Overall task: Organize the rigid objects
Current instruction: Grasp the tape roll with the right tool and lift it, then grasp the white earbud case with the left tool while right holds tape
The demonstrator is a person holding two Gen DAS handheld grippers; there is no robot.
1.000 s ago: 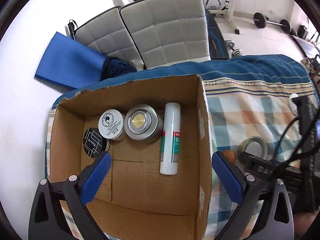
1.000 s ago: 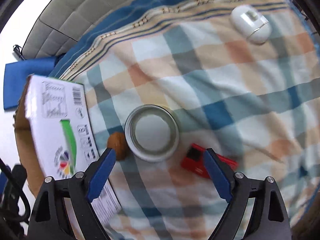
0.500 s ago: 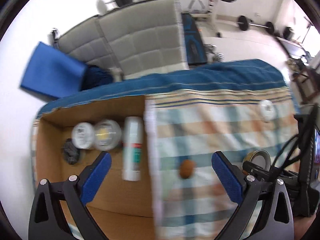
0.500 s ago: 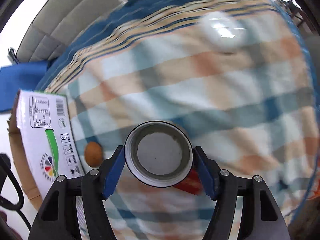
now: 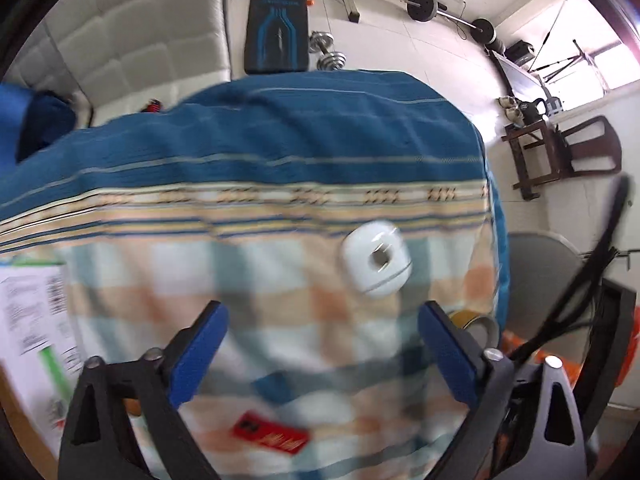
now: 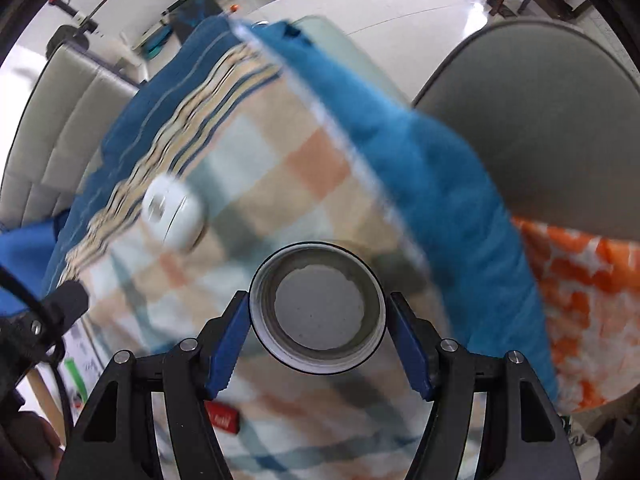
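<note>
Right wrist: round tin [image 6: 318,306] between right gripper [image 6: 318,340] fingers [image 6: 228,344].

Each black plastic gripper [image 5: 322,350] [image 6: 318,354] carried 2 blue ridged pads [image 5: 198,354] on forked fingers, silver screws [image 5: 492,355] behind them, black cables [image 5: 576,280] alongside.

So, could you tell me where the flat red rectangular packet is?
In the left wrist view, the flat red rectangular packet lies on the checked cloth, below the left gripper.

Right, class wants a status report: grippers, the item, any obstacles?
Right gripper shut on round tin, lifted. Left gripper empty, closing, over checked cloth. White case and red card on cloth. Nothing blocking.
</note>
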